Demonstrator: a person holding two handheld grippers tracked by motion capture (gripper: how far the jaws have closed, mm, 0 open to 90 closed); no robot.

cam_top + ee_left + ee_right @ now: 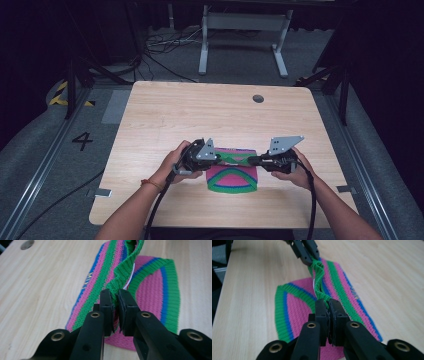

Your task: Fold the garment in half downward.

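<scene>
High view, two hand-held grippers, one knit [232, 179]

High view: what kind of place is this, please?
Probably a lab or recording studio, not a home: a bare wooden table ringed by dark curtains, floor cables, hazard tape and a painted "4".

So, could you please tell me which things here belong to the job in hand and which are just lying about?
In the job:
- striped knitted cloth, its green edge lifted off the table
- left tool, shut on that edge
- right tool, shut on the same edge

Lying about:
- wooden table with its round hole
- cables on the floor
- white stand
</scene>
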